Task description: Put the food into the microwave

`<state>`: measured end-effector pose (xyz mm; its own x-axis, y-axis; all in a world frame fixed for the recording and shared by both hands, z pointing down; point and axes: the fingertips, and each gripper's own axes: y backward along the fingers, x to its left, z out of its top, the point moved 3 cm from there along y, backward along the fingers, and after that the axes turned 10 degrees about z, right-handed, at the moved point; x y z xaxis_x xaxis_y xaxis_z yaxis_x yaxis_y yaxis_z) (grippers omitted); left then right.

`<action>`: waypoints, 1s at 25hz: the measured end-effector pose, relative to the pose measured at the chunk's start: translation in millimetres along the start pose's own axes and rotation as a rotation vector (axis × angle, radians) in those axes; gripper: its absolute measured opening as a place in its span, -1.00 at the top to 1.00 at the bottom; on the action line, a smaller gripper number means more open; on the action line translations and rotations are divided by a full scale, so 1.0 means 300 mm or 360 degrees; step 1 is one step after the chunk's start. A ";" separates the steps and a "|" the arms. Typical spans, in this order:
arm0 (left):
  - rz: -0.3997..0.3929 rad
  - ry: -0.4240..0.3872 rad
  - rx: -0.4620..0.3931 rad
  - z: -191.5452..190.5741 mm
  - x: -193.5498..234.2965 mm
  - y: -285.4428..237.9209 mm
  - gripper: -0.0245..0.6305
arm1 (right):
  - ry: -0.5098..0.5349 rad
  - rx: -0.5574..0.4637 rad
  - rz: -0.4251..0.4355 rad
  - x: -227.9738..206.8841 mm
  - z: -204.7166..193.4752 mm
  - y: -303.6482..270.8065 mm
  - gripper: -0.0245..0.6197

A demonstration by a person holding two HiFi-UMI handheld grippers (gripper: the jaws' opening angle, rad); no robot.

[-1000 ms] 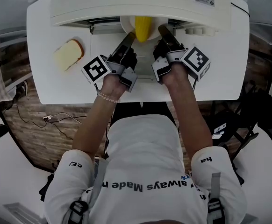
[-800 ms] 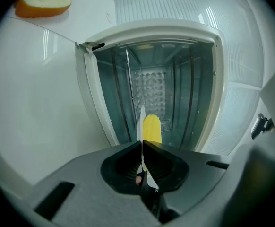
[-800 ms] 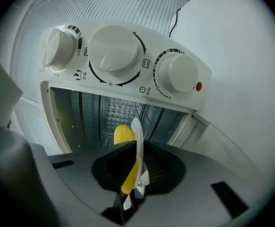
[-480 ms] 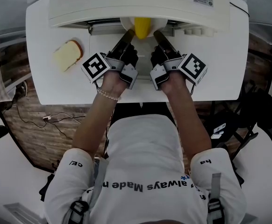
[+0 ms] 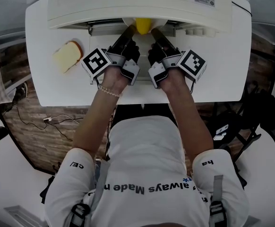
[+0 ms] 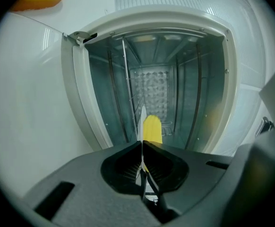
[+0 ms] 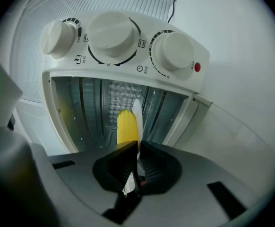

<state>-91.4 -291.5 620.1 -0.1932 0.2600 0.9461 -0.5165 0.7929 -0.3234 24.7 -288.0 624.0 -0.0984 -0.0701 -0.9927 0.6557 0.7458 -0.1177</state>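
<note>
- Looking down through the head view, I lose most of the plate (image 5: pixel 127 21) and the yellow food (image 5: pixel 143 24) under the microwave (image 5: pixel 142 4) top; only the plate's near rim and the food's near end show.
- I cannot tell whether the plate rests on anything inside the chamber or hangs from the two grips alone.
- In both gripper views the plate is edge-on, a thin white sliver, so its surface is unreadable.
- The yellow food is long and rounded like a cob. Its surface is too blurred to read, and its far end is cut off from me.
- It lies on the plate at the mouth of the open microwave, between the two hand-held grippers and pointing into the metal chamber.
- The left hand-held gripper (image 5: pixel 129 30) is clenched on the plate's left rim; its own view shows the jaws pressed on the white edge.
- The right hand-held gripper (image 5: pixel 155 32) is clamped on the plate's right rim in the same way, below three white knobs (image 7: pixel 113 34) and a red lamp (image 7: pixel 197 67).
- Both forearms reach forward side by side, with the left hand (image 5: pixel 111 77) and right hand (image 5: pixel 175 77) near each other over the counter (image 5: pixel 57 89). The jaws angle slightly inward toward the opening.
- A slice of bread (image 5: pixel 69 55) sits on the counter, well to the left.
</note>
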 end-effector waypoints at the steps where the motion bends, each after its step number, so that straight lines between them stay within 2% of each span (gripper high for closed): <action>1: 0.0000 -0.0004 0.0000 0.007 -0.001 -0.007 0.87 | -0.0005 -0.0006 0.0006 0.000 0.003 -0.009 0.85; 5: 0.0011 -0.0006 0.0003 0.030 -0.003 -0.026 0.87 | 0.0011 -0.0013 0.0015 0.000 0.017 -0.039 0.85; 15: 0.0131 -0.0070 0.0018 0.043 0.010 -0.034 0.87 | 0.0042 -0.0023 -0.0002 0.001 0.027 -0.052 0.85; 20: 0.0113 -0.0095 0.0025 0.048 -0.008 -0.031 0.86 | 0.0104 -0.0030 -0.0036 0.005 0.038 -0.052 0.84; 25: 0.0099 -0.0123 -0.0001 0.040 -0.034 0.013 0.74 | 0.0139 -0.0017 -0.0064 0.014 0.045 -0.015 0.74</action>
<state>-101.5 -297.8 609.0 -0.2884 0.2655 0.9200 -0.5011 0.7769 -0.3813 31.4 -300.7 620.1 -0.1896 -0.0422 -0.9809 0.6422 0.7504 -0.1564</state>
